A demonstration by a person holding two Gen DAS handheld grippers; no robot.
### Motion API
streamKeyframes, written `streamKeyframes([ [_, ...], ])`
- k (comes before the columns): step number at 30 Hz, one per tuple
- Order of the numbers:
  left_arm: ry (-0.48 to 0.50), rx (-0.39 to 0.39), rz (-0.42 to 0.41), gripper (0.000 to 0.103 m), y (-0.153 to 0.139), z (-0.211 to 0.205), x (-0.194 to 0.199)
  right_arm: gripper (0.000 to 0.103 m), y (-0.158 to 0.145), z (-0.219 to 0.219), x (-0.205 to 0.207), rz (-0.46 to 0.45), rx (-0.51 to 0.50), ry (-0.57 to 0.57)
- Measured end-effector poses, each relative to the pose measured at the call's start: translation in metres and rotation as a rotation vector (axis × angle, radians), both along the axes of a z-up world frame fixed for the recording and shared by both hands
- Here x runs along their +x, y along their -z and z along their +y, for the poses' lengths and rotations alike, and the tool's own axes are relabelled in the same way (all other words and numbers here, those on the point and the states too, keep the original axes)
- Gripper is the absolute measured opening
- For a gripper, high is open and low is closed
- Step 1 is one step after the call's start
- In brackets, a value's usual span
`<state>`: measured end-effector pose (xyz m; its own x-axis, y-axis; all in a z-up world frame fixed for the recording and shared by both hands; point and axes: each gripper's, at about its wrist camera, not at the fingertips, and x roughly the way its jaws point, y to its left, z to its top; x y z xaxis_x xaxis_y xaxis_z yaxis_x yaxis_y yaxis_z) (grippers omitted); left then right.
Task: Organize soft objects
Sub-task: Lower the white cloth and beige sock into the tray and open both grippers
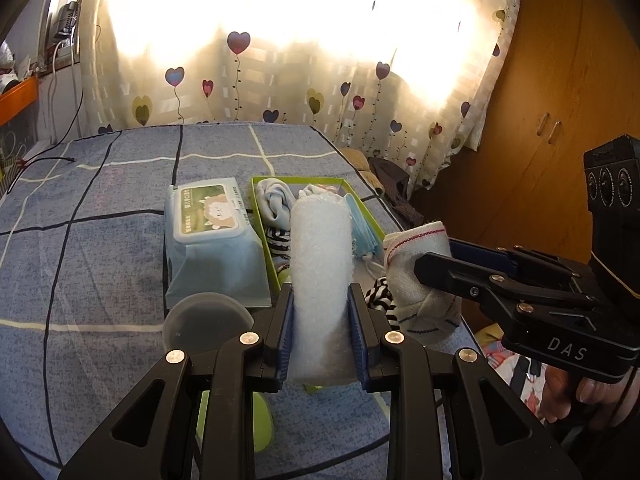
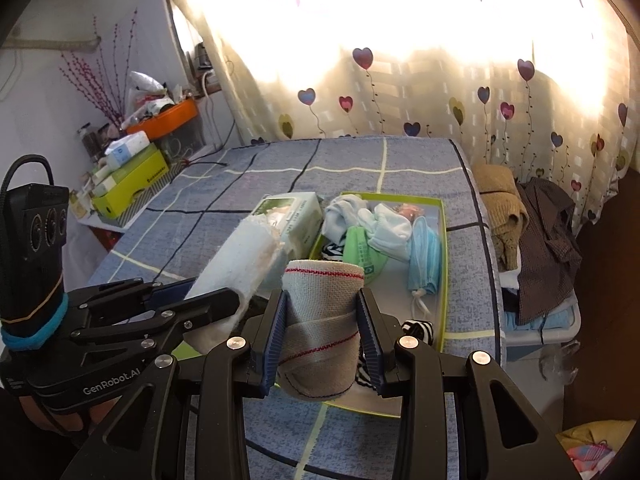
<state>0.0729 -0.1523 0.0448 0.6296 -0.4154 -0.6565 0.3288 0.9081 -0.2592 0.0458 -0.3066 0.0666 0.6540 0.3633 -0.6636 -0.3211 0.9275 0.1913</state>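
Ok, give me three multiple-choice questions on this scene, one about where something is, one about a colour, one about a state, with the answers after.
1. Where is the wet-wipes pack?
A. inside the tray
B. on the bedspread, left of the tray
C. on the wardrobe

2. What colour is the tray's rim?
A. red
B. black
C. green

3. What is the left hand-held gripper doing?
A. clamping the white fluffy roll
B. open and holding nothing
C. gripping the face masks

Answers: 1 B, the pack lies beside the tray's left wall. 2 C, its edges are lime green. 3 A, both pads press the roll's sides.
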Motion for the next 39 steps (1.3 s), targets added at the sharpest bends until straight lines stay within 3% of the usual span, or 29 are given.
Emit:
streamKeyframes([
  [18, 0.026, -0.004, 0.048, 0.026, 0.014, -0.016, 0.025, 0.034, 0.022, -0.029, 0.028, 0.051, 0.012, 0.073],
  [28, 0.024, 0.003, 0.061, 0.026, 0.017, -0.02, 0.031, 0.034, 0.059, -0.033, 0.075, 0.137, 0.016, 0.083],
  [34, 0.035, 0.003, 0.075, 0.026, 0.019, -0.026, 0.034, 0.035, 0.066, -0.038, 0.093, 0.141, 0.052, 0.1],
  [35, 0.037, 0.003, 0.077, 0.026, 0.02, -0.027, 0.035, 0.035, 0.065, -0.04, 0.092, 0.133, 0.057, 0.103],
  [37, 0.044, 0.001, 0.087, 0.026, 0.021, -0.03, 0.036, 0.046, 0.062, -0.042, 0.091, 0.118, 0.064, 0.106],
  [39, 0.052, -0.002, 0.099, 0.026, 0.023, -0.034, 0.038, 0.046, 0.058, -0.048, 0.087, 0.105, 0.073, 0.121],
])
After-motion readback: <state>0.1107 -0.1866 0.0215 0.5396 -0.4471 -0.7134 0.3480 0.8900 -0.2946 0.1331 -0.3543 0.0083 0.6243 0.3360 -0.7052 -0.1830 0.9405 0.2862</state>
